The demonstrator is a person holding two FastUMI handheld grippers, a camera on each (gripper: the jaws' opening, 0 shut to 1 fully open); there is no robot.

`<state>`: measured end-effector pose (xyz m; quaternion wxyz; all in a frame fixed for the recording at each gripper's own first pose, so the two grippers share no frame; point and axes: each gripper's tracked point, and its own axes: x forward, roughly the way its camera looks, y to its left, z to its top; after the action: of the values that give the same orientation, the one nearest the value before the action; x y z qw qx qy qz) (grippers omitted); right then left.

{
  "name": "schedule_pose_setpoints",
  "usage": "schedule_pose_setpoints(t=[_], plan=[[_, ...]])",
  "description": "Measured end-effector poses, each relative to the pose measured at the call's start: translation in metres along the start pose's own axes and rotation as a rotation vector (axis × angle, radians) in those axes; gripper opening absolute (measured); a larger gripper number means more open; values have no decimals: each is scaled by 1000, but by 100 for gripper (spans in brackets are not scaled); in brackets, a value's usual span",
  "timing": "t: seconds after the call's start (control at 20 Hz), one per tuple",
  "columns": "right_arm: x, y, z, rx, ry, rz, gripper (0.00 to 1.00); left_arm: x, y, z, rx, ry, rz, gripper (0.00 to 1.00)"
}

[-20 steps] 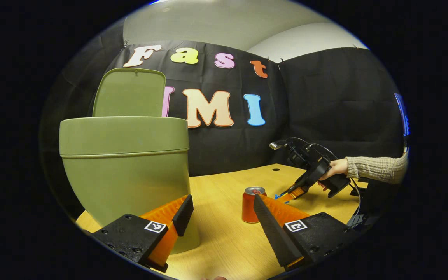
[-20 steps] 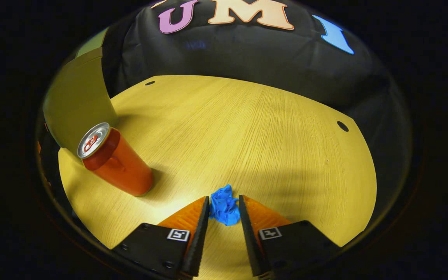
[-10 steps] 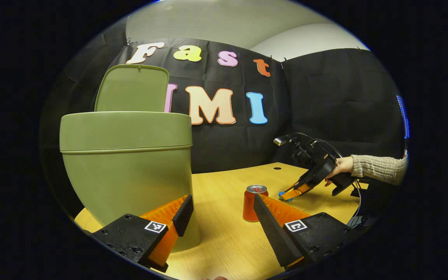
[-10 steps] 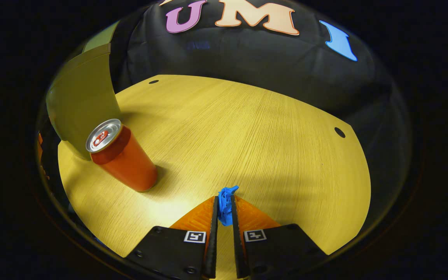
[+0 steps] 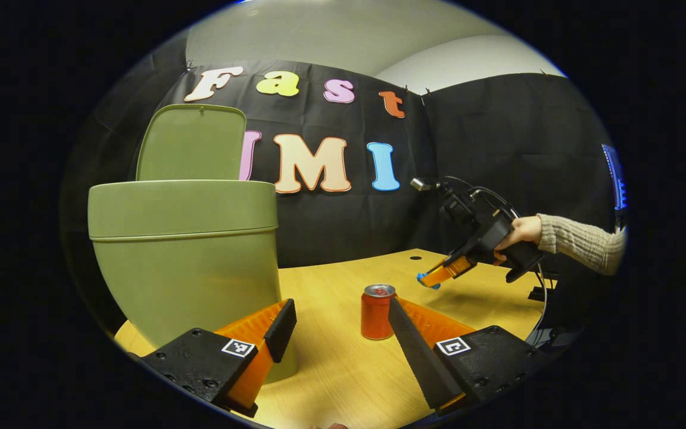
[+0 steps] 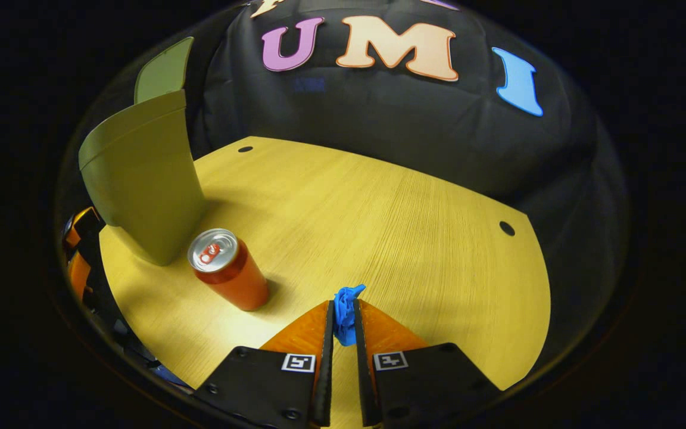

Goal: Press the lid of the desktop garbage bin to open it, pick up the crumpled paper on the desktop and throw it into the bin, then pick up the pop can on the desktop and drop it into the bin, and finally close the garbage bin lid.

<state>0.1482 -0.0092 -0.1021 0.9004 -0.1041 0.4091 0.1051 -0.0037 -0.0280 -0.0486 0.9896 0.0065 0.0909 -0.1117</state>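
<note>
The crumpled paper [image 6: 345, 314] sits pinched between the two fingers of the right tool [image 6: 343, 333], lifted clear of the tabletop [image 6: 414, 238]. The bin [image 6: 140, 179], lid [image 5: 191, 143] standing open, lies to that tool's left, beyond the upright can [image 6: 228, 268]. The left tool [image 5: 343, 333] waits open beside the bin.

Dim booth, sharp focus, overhead light, edges bent by fisheye.

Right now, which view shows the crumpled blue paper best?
The right gripper view: the crumpled blue paper sits close up, pinched between the right gripper fingers, above the table. The left gripper view shows it far off, a small blue speck at that gripper's tips.
</note>
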Motion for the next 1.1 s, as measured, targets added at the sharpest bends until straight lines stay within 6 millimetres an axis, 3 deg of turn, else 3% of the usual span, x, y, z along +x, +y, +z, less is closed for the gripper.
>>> schedule_pose_setpoints(t=[0.2,0.5,0.9,1.1], plan=[[-31,18,33,-41,-56,27,21,0,-9,-4,-13,14,-25,94],[-65,61,92,-97,-145,94,21,-5,-25,-4,-3,18,-67,94],[-106,139,183,-190,-302,208,21,-10,-46,-5,6,24,-125,94],[-123,176,217,-235,-358,251,21,-11,-47,-4,14,25,-129,94]])
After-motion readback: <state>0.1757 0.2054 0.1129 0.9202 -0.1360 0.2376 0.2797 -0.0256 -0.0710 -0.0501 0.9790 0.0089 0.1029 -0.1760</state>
